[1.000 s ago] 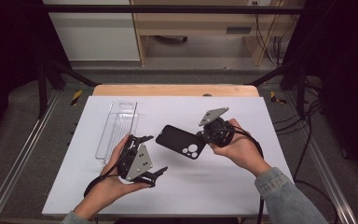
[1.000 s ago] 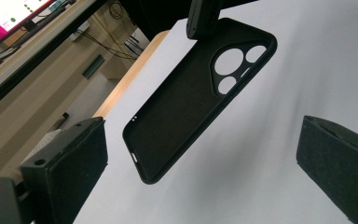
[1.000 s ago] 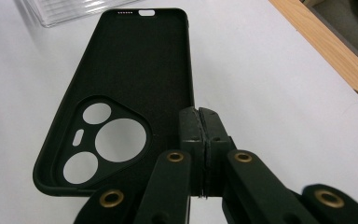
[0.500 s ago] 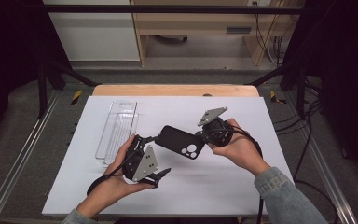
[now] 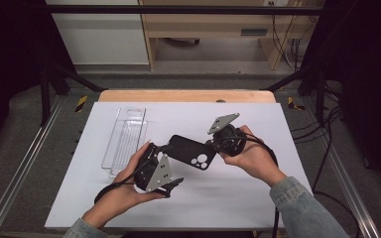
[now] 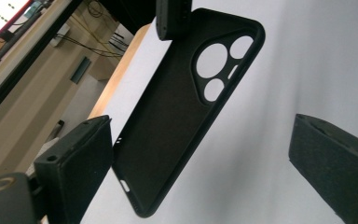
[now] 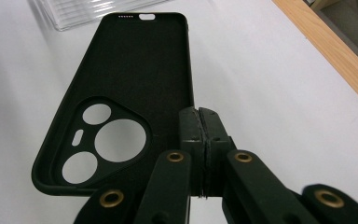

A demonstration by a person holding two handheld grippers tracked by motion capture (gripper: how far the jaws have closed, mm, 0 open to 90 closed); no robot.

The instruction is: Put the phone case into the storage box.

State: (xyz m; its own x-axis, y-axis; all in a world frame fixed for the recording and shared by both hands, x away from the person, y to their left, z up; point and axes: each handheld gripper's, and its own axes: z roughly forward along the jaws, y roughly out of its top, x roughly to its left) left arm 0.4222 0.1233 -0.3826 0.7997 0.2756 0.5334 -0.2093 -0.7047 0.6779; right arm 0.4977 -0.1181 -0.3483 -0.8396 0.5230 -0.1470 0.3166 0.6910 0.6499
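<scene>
Black phone case (image 5: pixel 188 151), corner hidden btwn right gripper (image 5: pixel 212 144) fingers.

phone case (image 6: pixel 168 121): top corner cut by frame edge | near corner behind fingers (image 6: pixel 74 168)

No words, labels, brand marks or numbers can be read on anything here, on the table or beyond it.
</scene>
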